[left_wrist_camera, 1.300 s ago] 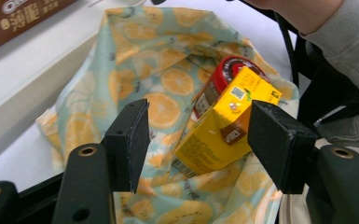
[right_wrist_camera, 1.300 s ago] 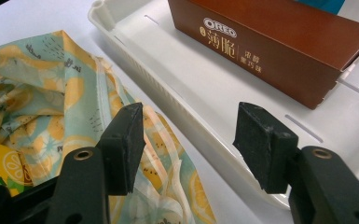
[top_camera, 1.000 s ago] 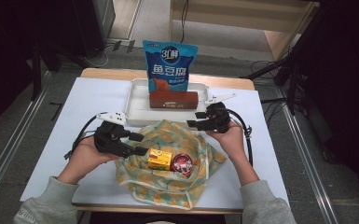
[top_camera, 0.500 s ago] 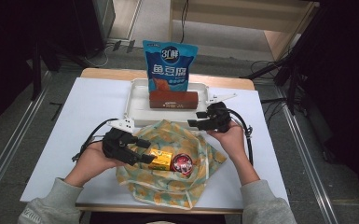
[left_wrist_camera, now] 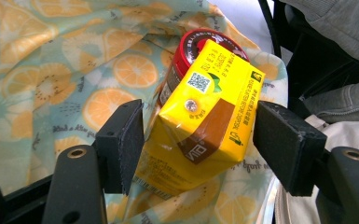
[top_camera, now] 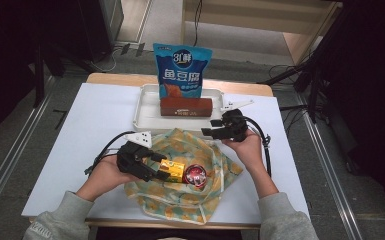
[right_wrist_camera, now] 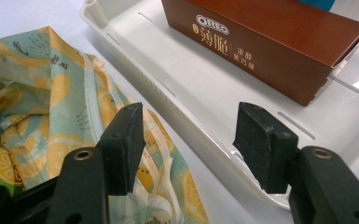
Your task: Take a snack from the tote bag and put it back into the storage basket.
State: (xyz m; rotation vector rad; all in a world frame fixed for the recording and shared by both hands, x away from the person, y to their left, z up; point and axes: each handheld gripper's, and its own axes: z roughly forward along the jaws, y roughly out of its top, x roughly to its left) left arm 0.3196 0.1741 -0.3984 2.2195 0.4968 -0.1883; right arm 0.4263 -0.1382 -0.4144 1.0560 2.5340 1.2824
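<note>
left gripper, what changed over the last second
The left gripper moved in over the orange-print cloth to the yellow carton; its jaws have just been opening and now straddle the carton, gaps on both sides. The right gripper, white tray and red can stayed put.

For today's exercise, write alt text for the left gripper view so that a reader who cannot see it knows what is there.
A yellow drink carton lies between the open black tongs, with a gap showing at each pad; the jaws have just been opening. Behind it, touching it, is a red-topped can, both resting on a cloth printed with orange slices. A grey sleeve shows at the upper right.
</note>
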